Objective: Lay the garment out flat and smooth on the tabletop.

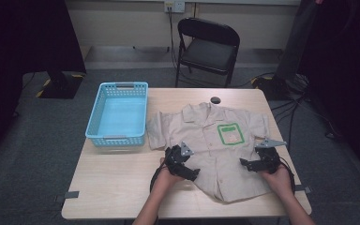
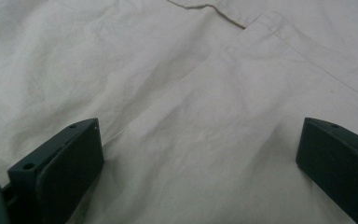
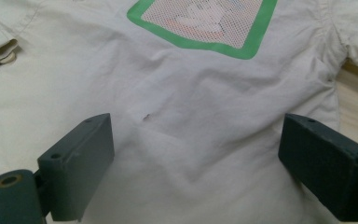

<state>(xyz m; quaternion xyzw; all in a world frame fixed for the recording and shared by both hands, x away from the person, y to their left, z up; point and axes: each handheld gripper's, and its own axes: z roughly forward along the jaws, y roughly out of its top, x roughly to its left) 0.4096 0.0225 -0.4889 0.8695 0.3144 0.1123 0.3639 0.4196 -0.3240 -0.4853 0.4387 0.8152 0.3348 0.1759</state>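
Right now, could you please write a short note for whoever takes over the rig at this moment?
Left gripper: open, over the shirt's lower left side, holding nothing.
Right gripper: open, over the shirt's right side below the green-framed patch, holding nothing.
The beige shirt lies flat, front up, collar away from you, on the table. The blue basket stands left of it, with nothing visible inside.
Done: shirt spread out. Left: no fold made yet; likely fold it, then perhaps put it in the basket.

No readable txt; shirt [image 1: 215, 140] has green-framed patch [image 3: 200, 23], print too blurry to read.
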